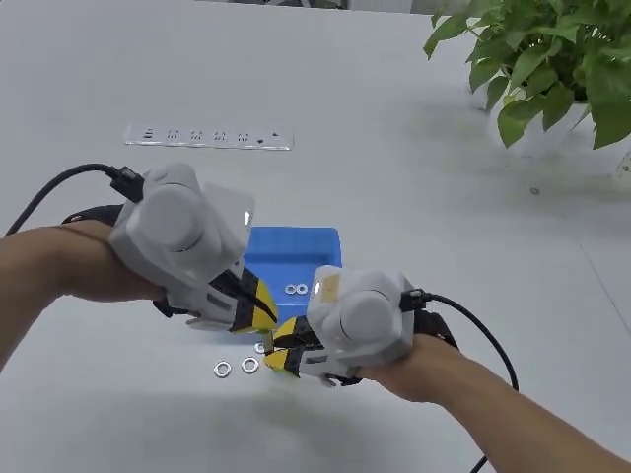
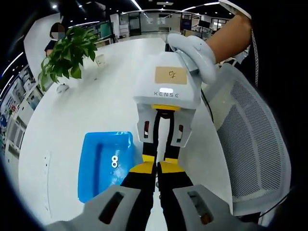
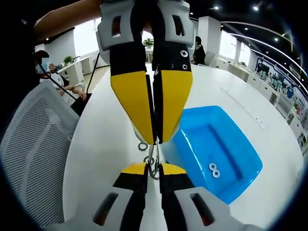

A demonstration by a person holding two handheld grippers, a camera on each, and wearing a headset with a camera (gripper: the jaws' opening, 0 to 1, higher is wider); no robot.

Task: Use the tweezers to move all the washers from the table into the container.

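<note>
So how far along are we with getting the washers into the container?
Done: two washers lie in the container. In hand: the left gripper and right gripper both look shut on the tweezers, low over the table; whether a washer is pinched is unclear. Left: at least three loose washers on the table beside the container.

We find two washers (image 1: 296, 290) in the container (image 1: 292, 248), loose washers (image 1: 222, 370) on the table (image 1: 394, 177) before it, power strip (image 1: 207, 136) behind, plant (image 1: 552, 59) far right.
</note>
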